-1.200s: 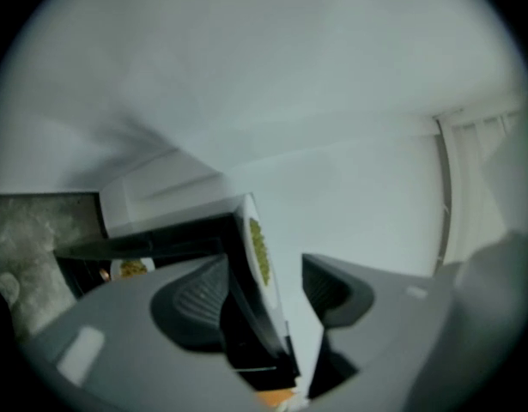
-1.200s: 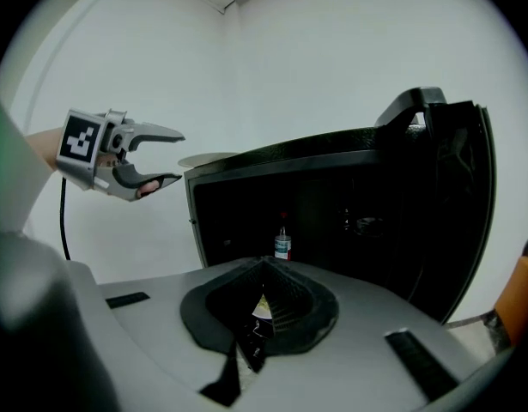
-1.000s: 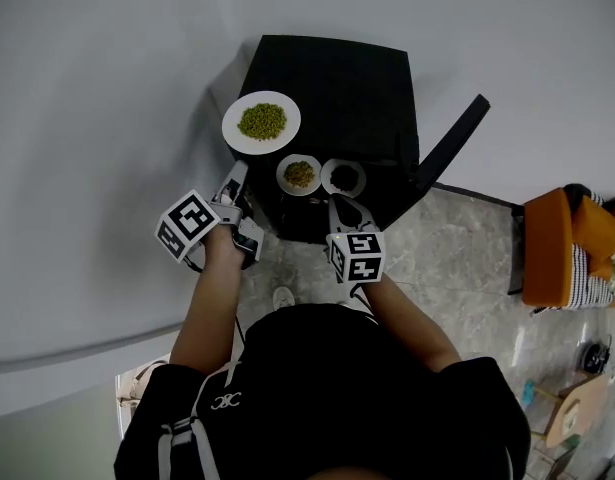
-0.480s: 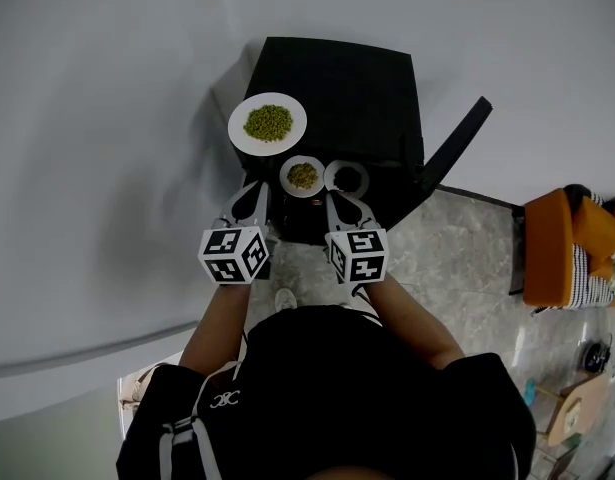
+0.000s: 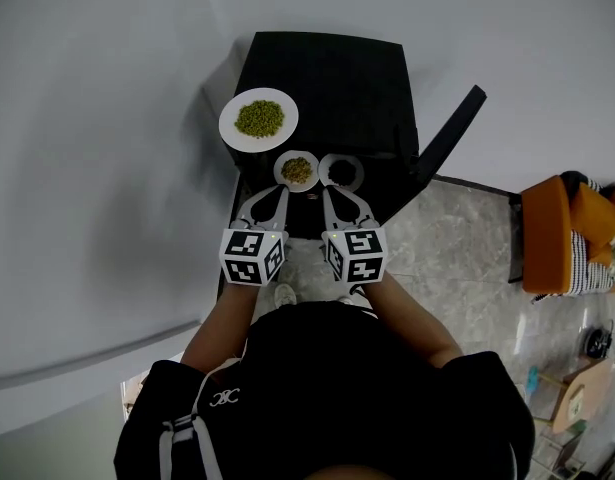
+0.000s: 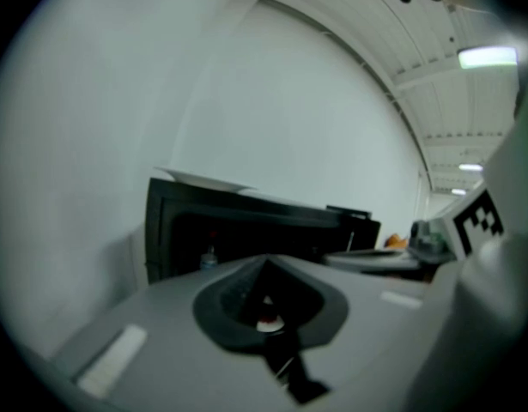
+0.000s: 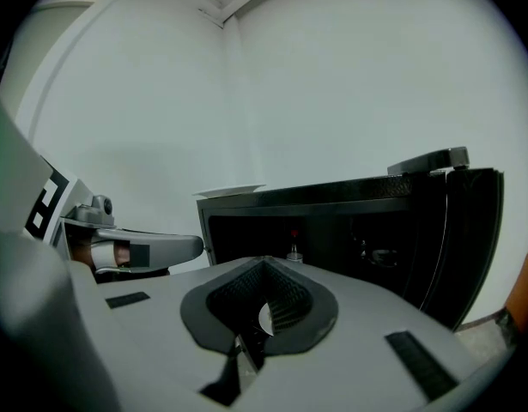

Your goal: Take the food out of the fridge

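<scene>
The black fridge [image 5: 337, 78] stands with its door [image 5: 452, 133] swung open to the right. A white plate of green food [image 5: 258, 119] sits on its top at the left. Two small white bowls lie side by side at the fridge's front edge, one with yellow-green food [image 5: 297, 170] and one with dark food [image 5: 341, 172]. What they rest on I cannot tell. My left gripper [image 5: 279, 192] and right gripper [image 5: 327, 190] are level and parallel, with their tips just short of the bowls' near rims. Both are shut, with no bowl gripped in either gripper view [image 6: 264, 263] [image 7: 264, 263].
Inside the fridge [image 7: 392, 230] a small bottle with a red cap [image 7: 294, 251] stands on a shelf. The open door [image 7: 474, 247] juts out at the right. An orange chair [image 5: 557, 238] stands far right on the tiled floor. A white wall is behind and to the left.
My left gripper has swung in from the fridge's left side, rolled level, and now lies beside the right gripper. The right gripper, plate and bowls have stayed in place.
</scene>
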{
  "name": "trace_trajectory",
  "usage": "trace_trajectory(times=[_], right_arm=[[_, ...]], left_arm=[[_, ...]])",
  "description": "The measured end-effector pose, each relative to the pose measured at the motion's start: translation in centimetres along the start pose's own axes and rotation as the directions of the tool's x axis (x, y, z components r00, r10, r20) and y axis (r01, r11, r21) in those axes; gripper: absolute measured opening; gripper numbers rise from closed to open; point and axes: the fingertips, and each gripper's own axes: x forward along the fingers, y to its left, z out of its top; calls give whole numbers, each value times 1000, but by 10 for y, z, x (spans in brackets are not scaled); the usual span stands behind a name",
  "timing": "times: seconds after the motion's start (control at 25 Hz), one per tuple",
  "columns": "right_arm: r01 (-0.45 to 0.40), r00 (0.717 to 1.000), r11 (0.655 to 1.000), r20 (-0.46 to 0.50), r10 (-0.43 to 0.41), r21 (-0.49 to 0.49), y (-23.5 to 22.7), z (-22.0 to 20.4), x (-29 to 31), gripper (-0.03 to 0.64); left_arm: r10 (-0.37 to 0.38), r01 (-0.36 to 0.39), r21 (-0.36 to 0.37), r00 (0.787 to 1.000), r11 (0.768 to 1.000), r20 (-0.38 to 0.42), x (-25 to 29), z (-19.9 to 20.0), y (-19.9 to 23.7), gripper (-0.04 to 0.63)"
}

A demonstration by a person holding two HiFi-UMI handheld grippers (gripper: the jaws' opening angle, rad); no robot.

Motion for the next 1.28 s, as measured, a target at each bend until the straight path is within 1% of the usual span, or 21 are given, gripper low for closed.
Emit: trace_trajectory(times=[0.2, 0.36, 0.48, 0.6, 0.68, 0.84, 0.92, 0.96, 1.08, 1.16, 1.2, 1.28], right_arm=[[5, 1000, 1000, -1, -5, 4, -1, -2, -3, -2], [11, 1000, 1000, -4, -11, 12, -2, -3, -5, -2], [18, 1000, 1000, -11, -17, 12, -3, -6, -6, -2], [20, 1000, 1000, -7, -20, 10, -1, -7, -7, -2], [28, 1000, 1000, -6, -28, 14, -2, -10, -9, -2], [68, 997, 997, -33, -67, 24, -7, -21, -14, -2], [94, 994, 995, -51, -93, 32, -11, -29, -20, -2], [109, 992, 993, -61, -107, 36, -13, -34, -23, -2], [156, 984, 987, -96, -151, 48, -18, -50, -31, -2], [187, 976, 981, -123, -180, 54, -21, -61, -36, -2], [204, 972, 977, -135, -194, 58, -23, -66, -38, -2], [231, 964, 971, -147, -221, 58, -26, -71, -38, -2]], left_arm=[[-11, 11, 20, 1000, 1000, -6, 3, -1, -6, -2], [-11, 11, 1, 1000, 1000, -15, 1, -6, -6, -2], [-13, 12, -26, 999, 1000, -42, 2, -17, -3, -2], [-11, 4, -80, 996, 997, -86, 4, -34, 5, 0], [-5, -11, -138, 993, 990, -119, 6, -50, 13, 0], [-2, -49, -279, 984, 959, -180, 16, -91, 27, 2], [-22, -49, -349, 980, 936, -197, 22, -111, 29, 2], [-38, -45, -393, 979, 918, -200, 26, -120, 30, 2], [-85, -28, -531, 978, 847, -188, 41, -143, 37, 2], [-107, -21, -610, 979, 792, -173, 51, -157, 44, 2], [-118, -19, -651, 979, 759, -166, 56, -165, 47, 2], [-147, -1, -736, 980, 677, -136, 68, -178, 49, 2]])
